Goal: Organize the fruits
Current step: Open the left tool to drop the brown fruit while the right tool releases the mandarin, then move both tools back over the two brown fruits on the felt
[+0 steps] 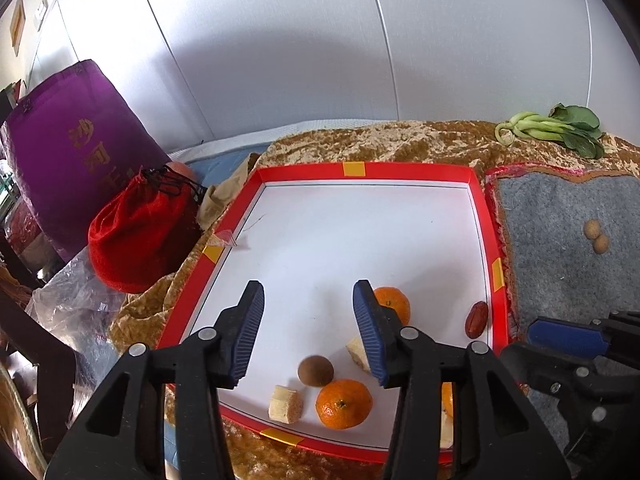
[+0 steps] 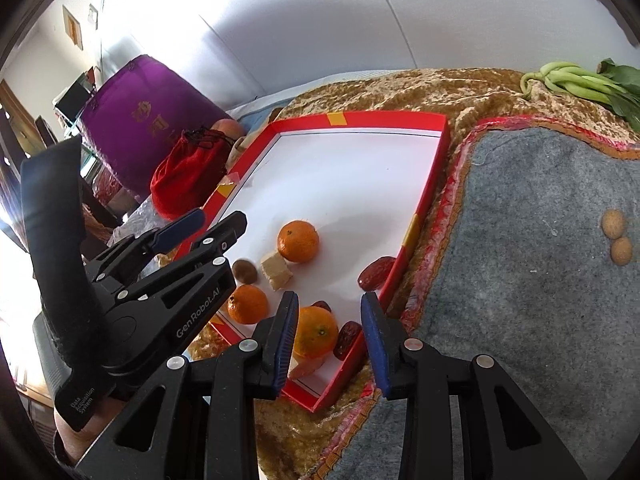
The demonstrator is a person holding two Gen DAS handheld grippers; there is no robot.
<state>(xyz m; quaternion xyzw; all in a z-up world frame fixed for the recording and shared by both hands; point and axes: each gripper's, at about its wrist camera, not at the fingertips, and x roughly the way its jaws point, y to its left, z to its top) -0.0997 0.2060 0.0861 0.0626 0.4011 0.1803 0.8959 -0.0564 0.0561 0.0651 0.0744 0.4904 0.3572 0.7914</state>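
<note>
A red-rimmed white tray (image 1: pixel 354 169) (image 2: pixel 416 224) holds three oranges (image 1: pixel 343 403) (image 1: pixel 393 305) (image 2: pixel 314 330), a brown round fruit (image 1: pixel 315 370) (image 2: pixel 245 271), red dates (image 1: pixel 476 319) (image 2: pixel 376 273) (image 2: pixel 347 340) and pale cut chunks (image 1: pixel 285 404) (image 2: pixel 276 270). My left gripper (image 1: pixel 308 328) is open and empty above the tray's near half; it also shows in the right wrist view (image 2: pixel 200 224). My right gripper (image 2: pixel 330 336) is open and empty above the tray's near right corner, over an orange and a date. Its blue pad (image 1: pixel 564 334) shows in the left wrist view.
A grey felt mat (image 1: pixel 560 248) (image 2: pixel 540 280) right of the tray bears two small tan round fruits (image 1: pixel 596 236) (image 2: pixel 616 236). Green bok choy (image 1: pixel 556 128) (image 2: pixel 588 84) lies at the back right. A red drawstring bag (image 1: pixel 140 236) (image 2: pixel 188 180) and a purple bag (image 1: pixel 76 148) stand left.
</note>
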